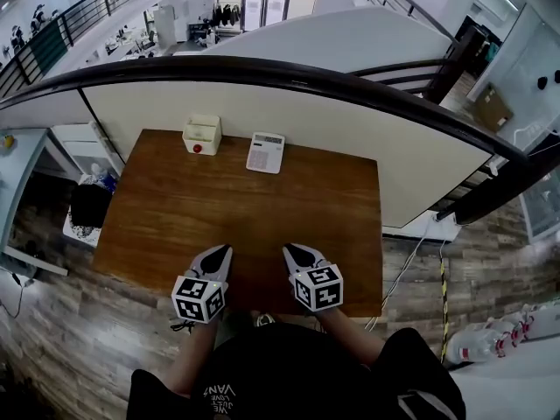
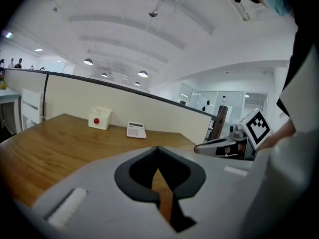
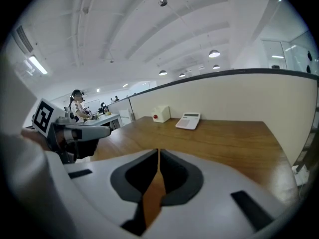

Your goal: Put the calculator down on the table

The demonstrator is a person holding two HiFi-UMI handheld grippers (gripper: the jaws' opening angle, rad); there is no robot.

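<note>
Calculator (image 1: 265, 152) — one; box (image 1: 201, 134) — one

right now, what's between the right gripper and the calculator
Nothing but bare table between the right gripper and the calculator; the head view shows it.

The light is bright and even; it comes from round ceiling lamps (image 2: 143, 74) and a strip light (image 3: 35, 63) overhead. The wooden table (image 1: 262, 208) shows a soft sheen, and it is darker at the near edge under me. My left gripper (image 2: 158, 148) and right gripper (image 3: 158, 152) look blurred, being close to the lens. All views bend at the edges, with black corners.
</note>
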